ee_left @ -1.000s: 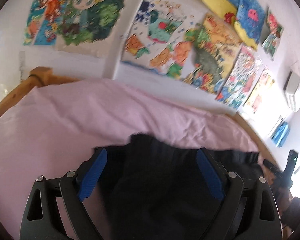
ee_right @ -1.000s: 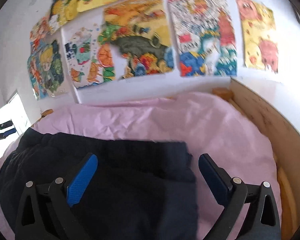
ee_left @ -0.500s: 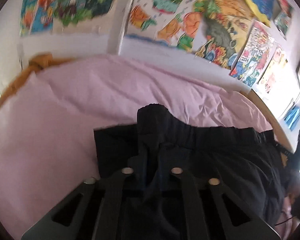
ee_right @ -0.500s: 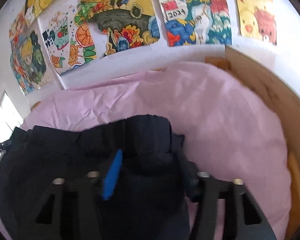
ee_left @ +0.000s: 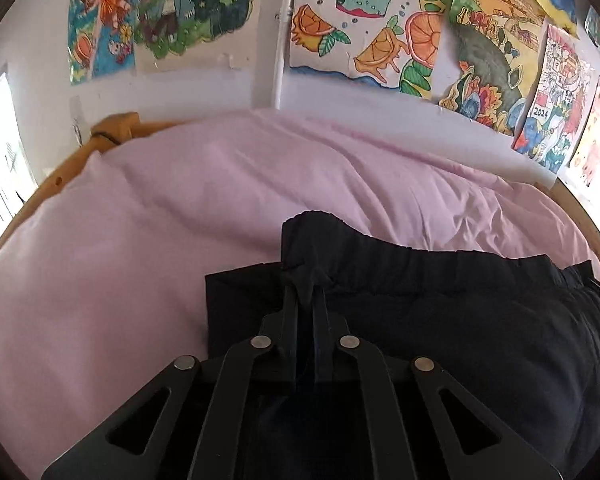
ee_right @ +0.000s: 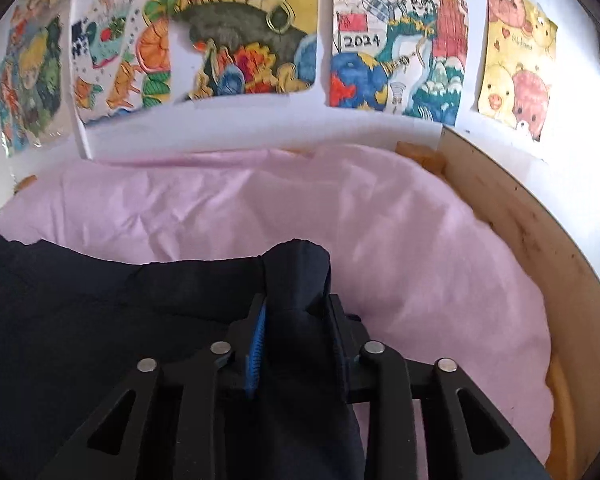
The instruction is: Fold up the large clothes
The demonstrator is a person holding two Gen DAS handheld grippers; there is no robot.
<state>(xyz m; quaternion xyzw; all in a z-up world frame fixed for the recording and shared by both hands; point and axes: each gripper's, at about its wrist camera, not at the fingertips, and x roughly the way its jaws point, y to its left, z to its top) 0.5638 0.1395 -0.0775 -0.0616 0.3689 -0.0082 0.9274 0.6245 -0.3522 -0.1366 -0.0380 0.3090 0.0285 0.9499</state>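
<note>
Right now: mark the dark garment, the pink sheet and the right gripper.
dark garment (ee_left: 440, 320), left wrist view, on the flat cloth below its gathered top edge.
pink sheet (ee_right: 420, 264), right wrist view, on the bare stretch right of the garment.
right gripper (ee_right: 296, 304), right wrist view, midway between the fingertips, shut on the cloth.

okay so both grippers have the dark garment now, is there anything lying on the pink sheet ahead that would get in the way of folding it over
Nothing visible does. The left gripper and right gripper are each shut on the dark garment, and the pink sheet beyond it shows only wrinkles up to the wooden bed frame. What lies nearer, under the garment, is hidden.
</note>
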